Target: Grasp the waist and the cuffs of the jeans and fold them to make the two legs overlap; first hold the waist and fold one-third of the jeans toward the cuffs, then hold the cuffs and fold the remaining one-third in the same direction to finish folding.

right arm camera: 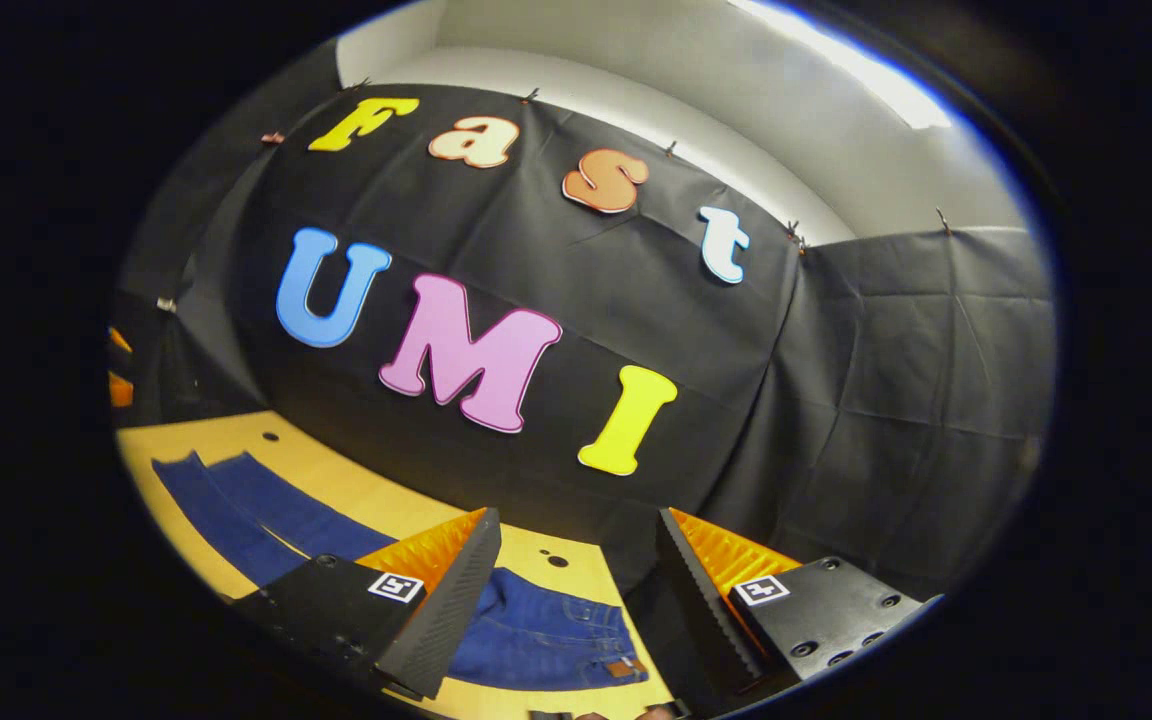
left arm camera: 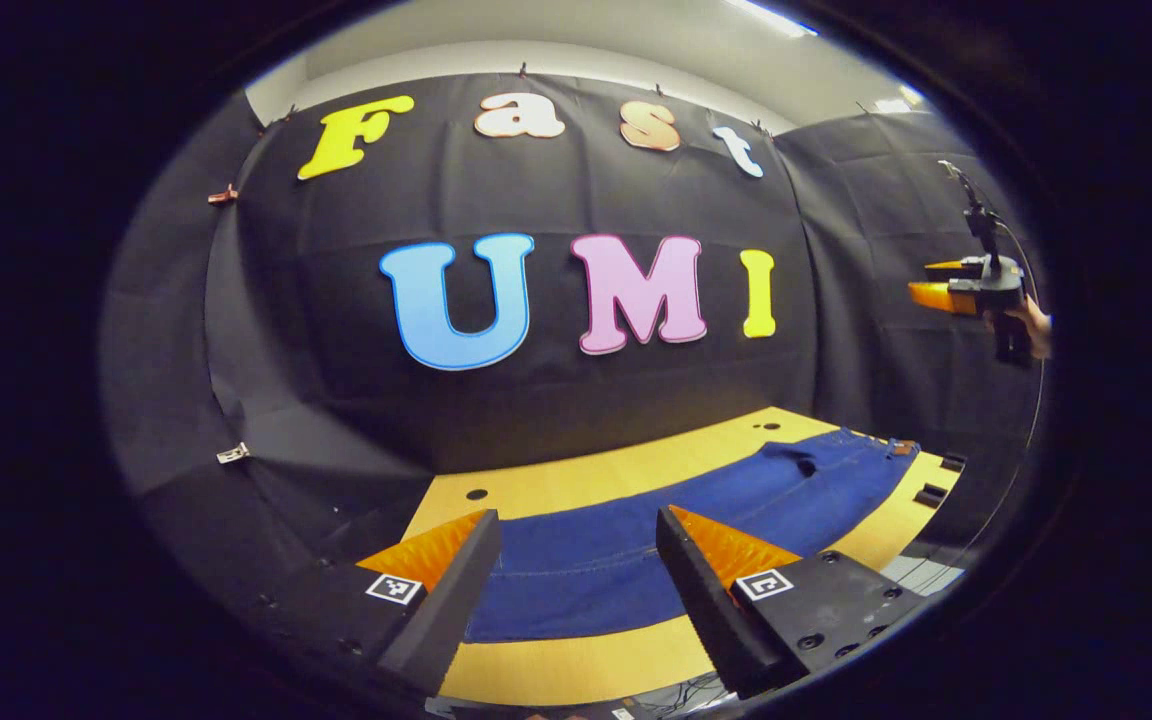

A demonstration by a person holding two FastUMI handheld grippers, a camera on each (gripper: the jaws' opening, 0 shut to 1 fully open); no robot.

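Blue jeans (left arm camera: 786, 490) lie flat along the wooden table (left arm camera: 556, 485). Their waist with a brown patch (left arm camera: 901, 447) points toward the table's right end. My left gripper (left arm camera: 578, 515) hovers open above the leg part, holding nothing. In the right gripper view the jeans (right arm camera: 536, 635) run from the waist patch (right arm camera: 626, 668) near the bottom to the two legs (right arm camera: 236, 510), side by side at the left. My right gripper (right arm camera: 578, 512) is open and empty, raised above the waist end. The left gripper view shows it (left arm camera: 976, 290) high at the right, held by a hand (left arm camera: 1034, 325).
Black cloth walls close the table (right arm camera: 336, 480) in at the back and on both sides. Small round holes (left arm camera: 476, 494) dot the tabletop near the back edge. Dark slots (left arm camera: 936, 490) sit at the table's right end.
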